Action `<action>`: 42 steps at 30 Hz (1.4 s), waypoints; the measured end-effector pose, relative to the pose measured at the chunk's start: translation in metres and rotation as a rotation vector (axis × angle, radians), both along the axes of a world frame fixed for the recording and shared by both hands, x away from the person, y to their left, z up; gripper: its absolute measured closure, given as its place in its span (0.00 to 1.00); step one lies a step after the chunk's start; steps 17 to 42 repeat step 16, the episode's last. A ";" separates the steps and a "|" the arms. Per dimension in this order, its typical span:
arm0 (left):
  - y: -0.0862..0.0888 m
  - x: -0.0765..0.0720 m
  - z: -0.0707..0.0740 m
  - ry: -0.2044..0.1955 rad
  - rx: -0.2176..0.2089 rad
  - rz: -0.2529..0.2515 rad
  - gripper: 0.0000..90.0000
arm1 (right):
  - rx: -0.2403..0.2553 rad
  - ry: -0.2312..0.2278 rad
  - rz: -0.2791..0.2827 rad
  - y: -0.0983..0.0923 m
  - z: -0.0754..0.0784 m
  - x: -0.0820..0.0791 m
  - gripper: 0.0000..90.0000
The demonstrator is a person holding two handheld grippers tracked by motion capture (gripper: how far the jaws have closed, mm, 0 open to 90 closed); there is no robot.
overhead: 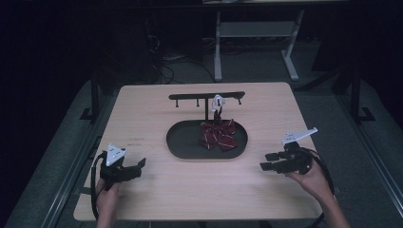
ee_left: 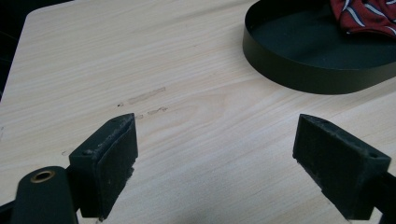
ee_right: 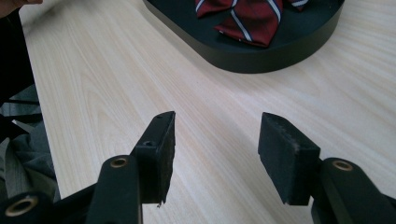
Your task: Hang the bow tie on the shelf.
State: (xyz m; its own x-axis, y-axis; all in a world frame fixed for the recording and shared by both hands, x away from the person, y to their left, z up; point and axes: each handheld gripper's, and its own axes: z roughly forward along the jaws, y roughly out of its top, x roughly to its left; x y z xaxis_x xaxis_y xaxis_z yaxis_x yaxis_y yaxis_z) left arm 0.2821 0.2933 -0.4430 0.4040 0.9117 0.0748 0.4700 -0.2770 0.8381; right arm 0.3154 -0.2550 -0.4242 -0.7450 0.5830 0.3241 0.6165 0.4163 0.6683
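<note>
A dark red bow tie with white stripes lies in a black oval tray at the table's middle; its strap runs up to a white clip on the black T-shaped stand behind the tray. The bow tie also appears at the top right of the left gripper view and the bow tie at the top of the right gripper view. My left gripper rests open near the table's front left. My right gripper is open at the front right, aimed toward the tray. Nothing lies between either pair of jaws.
The wooden table has bare surface between the grippers and the tray. A faint scuff mark lies ahead of the left gripper. A white table frame and cables stand on the dark floor beyond.
</note>
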 end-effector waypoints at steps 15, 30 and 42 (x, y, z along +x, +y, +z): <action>-0.001 0.001 0.000 0.000 0.006 -0.005 0.15 | 0.020 -0.023 -0.011 -0.002 -0.011 -0.019 0.49; -0.001 0.001 0.000 0.000 0.006 -0.005 0.15 | 0.023 -0.022 -0.016 -0.002 -0.012 -0.021 0.49; -0.001 0.001 0.000 0.000 0.006 -0.005 0.15 | 0.023 -0.022 -0.016 -0.002 -0.012 -0.021 0.49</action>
